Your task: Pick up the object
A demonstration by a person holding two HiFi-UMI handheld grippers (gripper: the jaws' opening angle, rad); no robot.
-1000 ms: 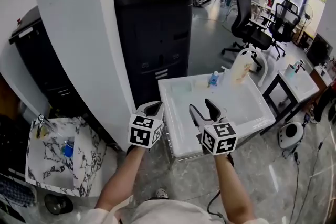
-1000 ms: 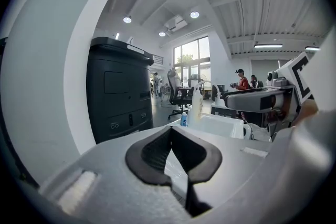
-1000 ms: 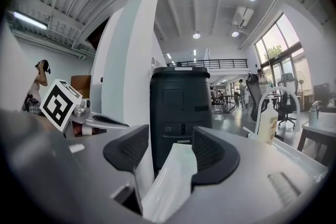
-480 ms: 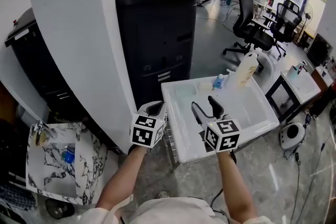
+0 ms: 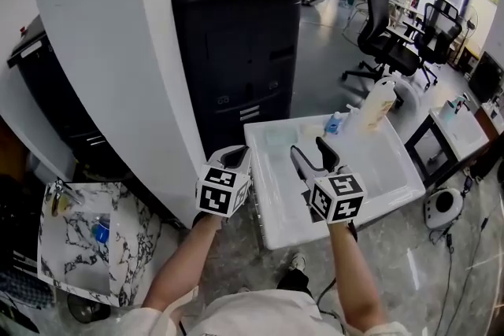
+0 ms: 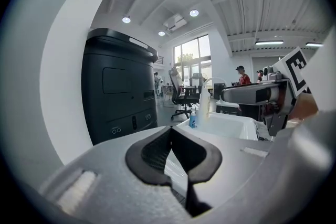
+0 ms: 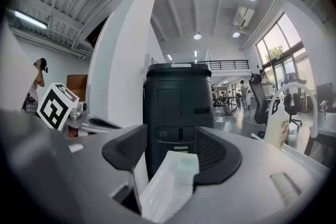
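Note:
A white tray table (image 5: 370, 169) stands just ahead, bearing a pale spray bottle (image 5: 378, 105), a small blue bottle (image 5: 335, 123) and a pale green translucent square (image 5: 279, 138) at its far edge. My right gripper (image 5: 309, 149) hovers over the tray's near left part; its jaws have just been opening and stand open with nothing between them. In the right gripper view that gripper (image 7: 170, 147) frames the tray (image 7: 163, 191) and the green square (image 7: 186, 162). My left gripper (image 5: 232, 157) is at the tray's left edge, shut and empty (image 6: 170, 131).
A tall black printer (image 5: 236, 35) stands behind the tray, a wide white pillar (image 5: 102, 51) to its left. A marble-topped stand (image 5: 79, 240) is at lower left. Office chairs (image 5: 390, 43) and another white table (image 5: 465, 130) are at right.
Both grippers have moved forward toward the tray and the bottles. The right gripper's jaws stand a little wider than before.

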